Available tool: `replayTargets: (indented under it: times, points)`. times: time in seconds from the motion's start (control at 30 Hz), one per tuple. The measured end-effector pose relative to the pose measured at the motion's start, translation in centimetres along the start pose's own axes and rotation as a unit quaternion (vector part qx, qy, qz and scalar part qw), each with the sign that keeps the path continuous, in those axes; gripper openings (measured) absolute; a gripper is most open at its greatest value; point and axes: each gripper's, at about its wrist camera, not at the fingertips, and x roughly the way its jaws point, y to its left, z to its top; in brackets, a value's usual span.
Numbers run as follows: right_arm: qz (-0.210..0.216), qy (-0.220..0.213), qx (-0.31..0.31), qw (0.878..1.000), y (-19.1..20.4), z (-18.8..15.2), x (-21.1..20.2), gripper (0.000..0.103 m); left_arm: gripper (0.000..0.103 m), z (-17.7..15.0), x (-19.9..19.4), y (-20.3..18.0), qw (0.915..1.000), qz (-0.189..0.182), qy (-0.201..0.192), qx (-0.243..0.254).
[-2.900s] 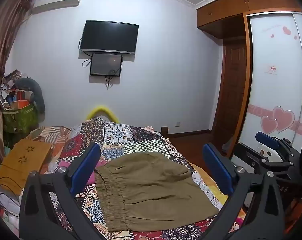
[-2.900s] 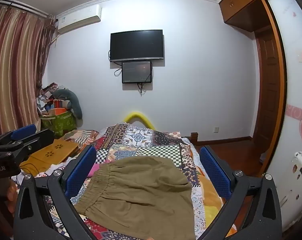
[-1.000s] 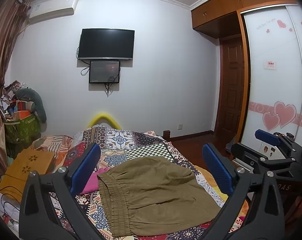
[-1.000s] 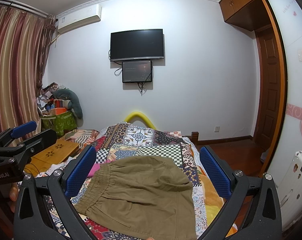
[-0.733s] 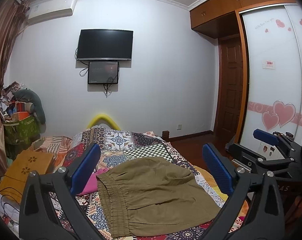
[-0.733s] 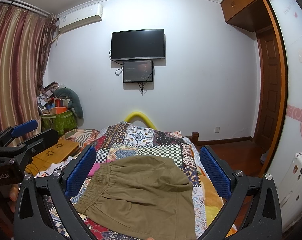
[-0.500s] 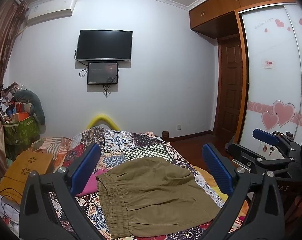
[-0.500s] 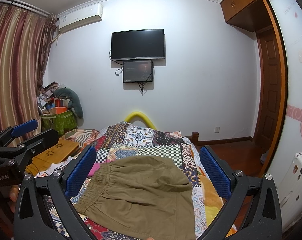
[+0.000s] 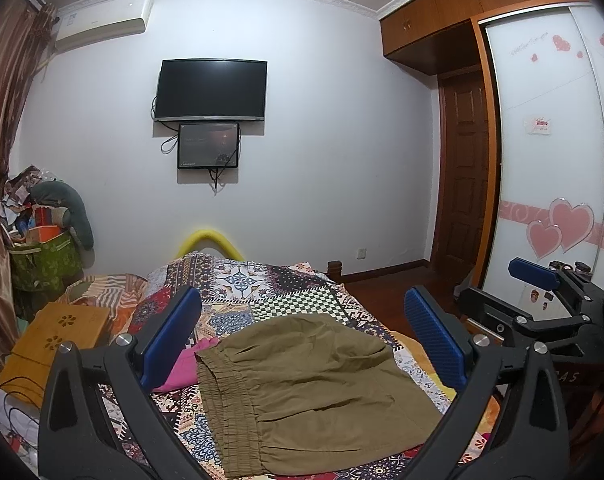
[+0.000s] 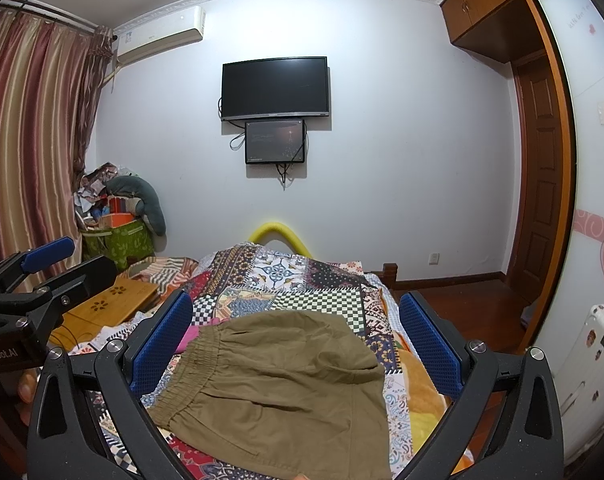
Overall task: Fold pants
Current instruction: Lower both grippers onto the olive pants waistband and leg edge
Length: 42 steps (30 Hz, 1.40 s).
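Note:
Olive-green pants [image 9: 310, 392] lie folded into a compact rectangle on the patchwork bedspread [image 9: 261, 284], elastic waistband toward the left. In the right wrist view the same pants [image 10: 277, 392] fill the lower middle. My left gripper [image 9: 302, 332] hangs above and in front of them, open, blue pads wide apart, holding nothing. My right gripper [image 10: 295, 336] is likewise open and empty over the pants. Each gripper shows at the edge of the other's view: the right gripper [image 9: 542, 296] at the right and the left gripper [image 10: 41, 276] at the left.
A pink cloth [image 9: 185, 368] peeks out beside the waistband. A wooden lap tray [image 9: 57, 340] sits at the bed's left. A green bag of clutter [image 9: 45, 256] stands by the curtain. A wardrobe [image 9: 550, 160] and door are on the right.
The left wrist view has tilted slightly upward, so the pants sit a little lower in its frame. The right gripper has barely moved. The pants lie unchanged.

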Motion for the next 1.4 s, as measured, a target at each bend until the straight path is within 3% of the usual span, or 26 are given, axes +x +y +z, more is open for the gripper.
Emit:
replayTargets:
  times: [0.33,0.6,0.87,1.2,1.33,1.4]
  points:
    - [-0.016,0.042,0.001,0.999,-1.2,-1.4,2.7,0.103,0.103,-1.1,2.9,1.6,0.9991,-0.016,0.035,-0.018]
    - [-0.047,0.102,0.002,0.994,-3.7,-3.6,6.3,0.103,0.103,-2.4,7.3,4.0,0.9964,-0.003,0.084,-0.004]
    - [-0.042,0.165,0.04,0.985,-7.6,-5.7,9.3,0.102,0.103,-4.8,12.1,7.4,0.9907,0.022,0.134,0.001]
    - [-0.035,0.221,0.049,0.973,-9.9,-8.6,13.1,0.092,0.102,-10.7,19.3,12.2,0.969,0.068,0.237,-0.007]
    - [-0.035,0.241,0.046,0.969,-10.8,-9.5,15.2,0.082,0.087,-12.9,21.4,13.3,0.959,0.075,0.273,-0.002]
    - [-0.036,0.252,0.045,0.966,-11.2,-10.0,16.2,0.082,0.085,-14.3,22.6,14.2,0.9526,0.067,0.296,-0.016]
